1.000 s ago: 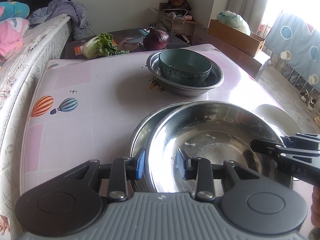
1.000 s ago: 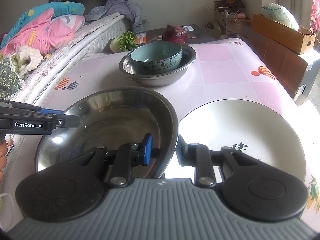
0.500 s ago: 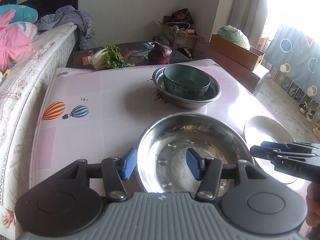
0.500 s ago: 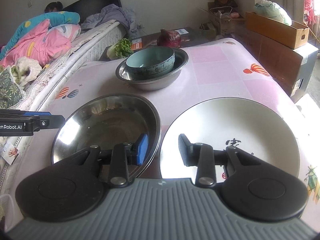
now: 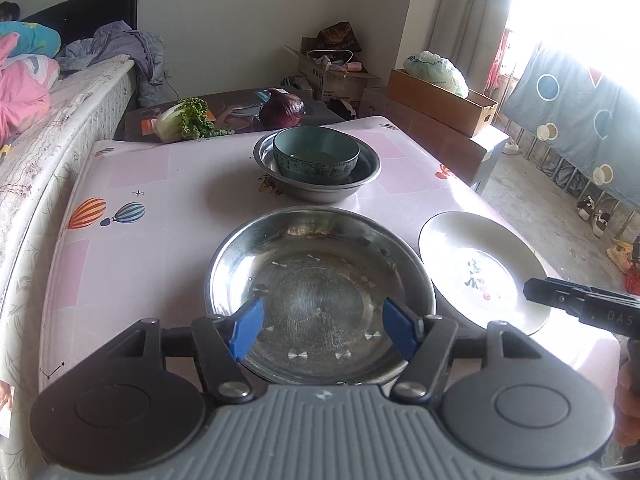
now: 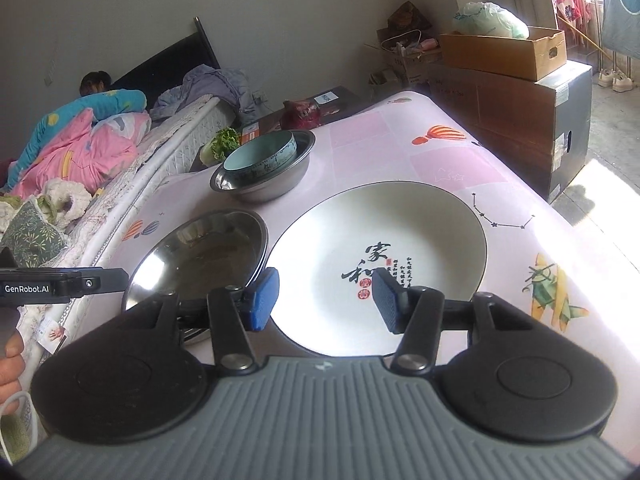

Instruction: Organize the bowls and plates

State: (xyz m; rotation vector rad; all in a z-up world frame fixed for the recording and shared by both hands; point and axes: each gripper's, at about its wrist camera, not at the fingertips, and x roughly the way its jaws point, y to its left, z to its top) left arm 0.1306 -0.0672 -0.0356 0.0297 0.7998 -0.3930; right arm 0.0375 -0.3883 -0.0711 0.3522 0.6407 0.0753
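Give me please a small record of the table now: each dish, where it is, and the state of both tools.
surface: table with pink balloon-print cloth
near dish: wide stainless steel bowl, empty, on the cloth
beside it: white round plate with black characters, flat, to its right
far stack: teal ceramic bowl nested in a smaller steel basin
left tool: jaws opening, over the wide bowl, gripping nothing
right tool: jaws opening, over the plate's near edge, gripping nothing

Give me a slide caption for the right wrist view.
Right gripper, fingers opening and empty, above the white plate beside a steel bowl.
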